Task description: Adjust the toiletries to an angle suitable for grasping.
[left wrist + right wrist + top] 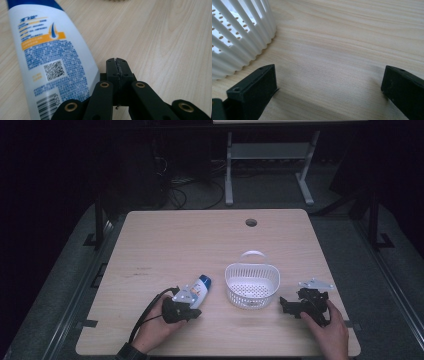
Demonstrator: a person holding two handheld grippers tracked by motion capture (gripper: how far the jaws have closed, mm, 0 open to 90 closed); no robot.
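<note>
A white shampoo bottle (pixel 198 290) with a blue cap lies flat on the wooden table, left of a white slotted basket (pixel 251 286). My left gripper (pixel 192 308) rests by the bottle's lower end; in the left gripper view its jaws (pixel 117 67) are pressed together with nothing between them, and the bottle (pixel 50 62) lies just to their left. My right gripper (pixel 285 304) sits on the table right of the basket. In the right gripper view its jaws stand wide apart over bare wood (pixel 329 82), with the basket wall (pixel 239 32) close on the left.
The table (pixel 165 250) has a round cable hole (pixel 251 222) near its far edge. Beyond it stand a white desk frame (pixel 270 155) and cables on a dark floor. Bare wood stretches across the far and left parts of the table.
</note>
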